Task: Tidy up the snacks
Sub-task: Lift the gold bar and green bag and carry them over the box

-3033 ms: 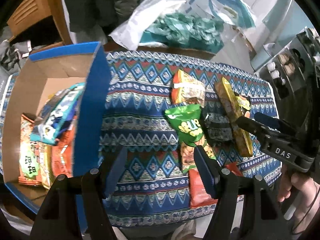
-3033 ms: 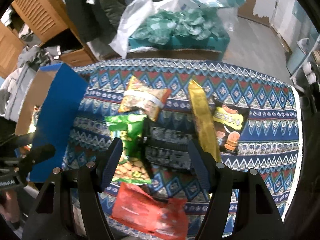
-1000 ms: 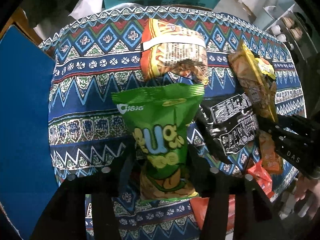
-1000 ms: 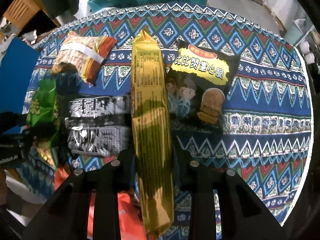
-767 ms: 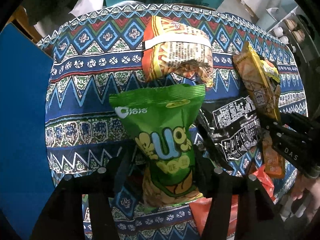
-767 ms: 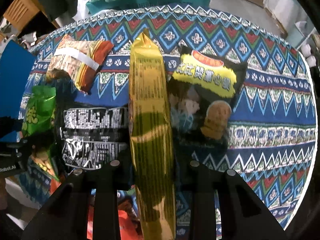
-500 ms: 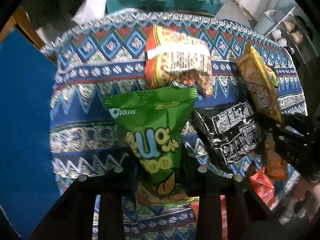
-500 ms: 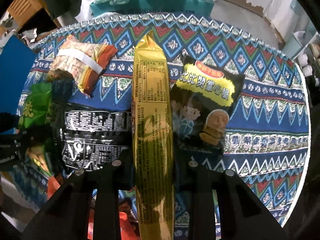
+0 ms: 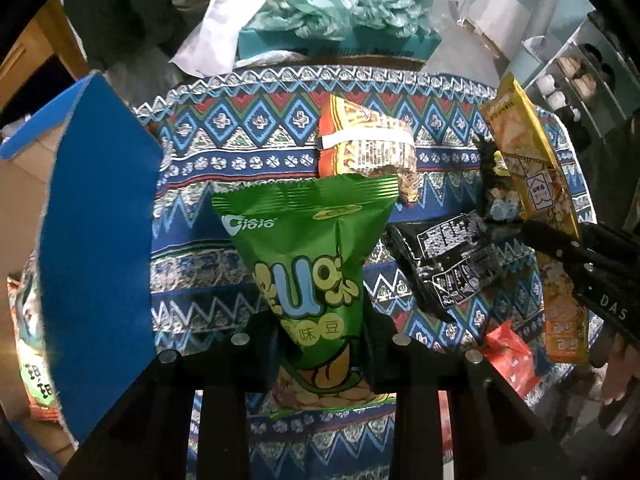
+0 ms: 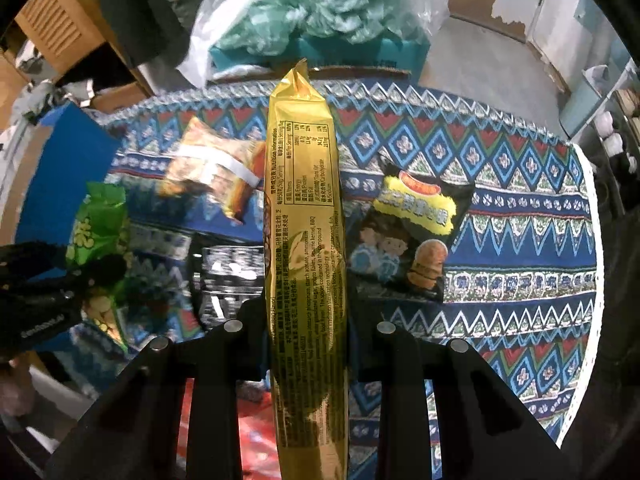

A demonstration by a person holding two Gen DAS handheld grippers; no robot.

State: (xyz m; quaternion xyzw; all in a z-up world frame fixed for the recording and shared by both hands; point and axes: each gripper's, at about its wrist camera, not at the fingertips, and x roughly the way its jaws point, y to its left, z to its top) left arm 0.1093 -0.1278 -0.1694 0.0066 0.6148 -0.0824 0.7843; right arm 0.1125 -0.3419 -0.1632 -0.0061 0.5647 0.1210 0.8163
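- Green foil fills my left view: the green snack bag (image 9: 308, 280) is pinched by its lower part in my left gripper (image 9: 320, 344), its jaws pressed narrow against the pack, which looks raised off the patterned tablecloth (image 9: 240, 152).
- My right gripper (image 10: 306, 332) is clamped tight on the long gold packet (image 10: 304, 220), which stands out ahead between the fingers, its crimped tip reaching past the far table edge in that view.
- On the cloth I see an orange packet (image 9: 366, 148) beyond the green bag, a black printed pack (image 9: 448, 268) to its right, and a red pack (image 9: 510, 360) near the front edge.
- Right of the gold packet lies a black-and-yellow biscuit bag (image 10: 412, 236), flat on the cloth.
- At the table's left side stands a blue cardboard box (image 9: 96, 240) with its flap up and packs showing inside.
- Behind the table I make out a teal box (image 10: 320, 52) heaped with green wrappers.
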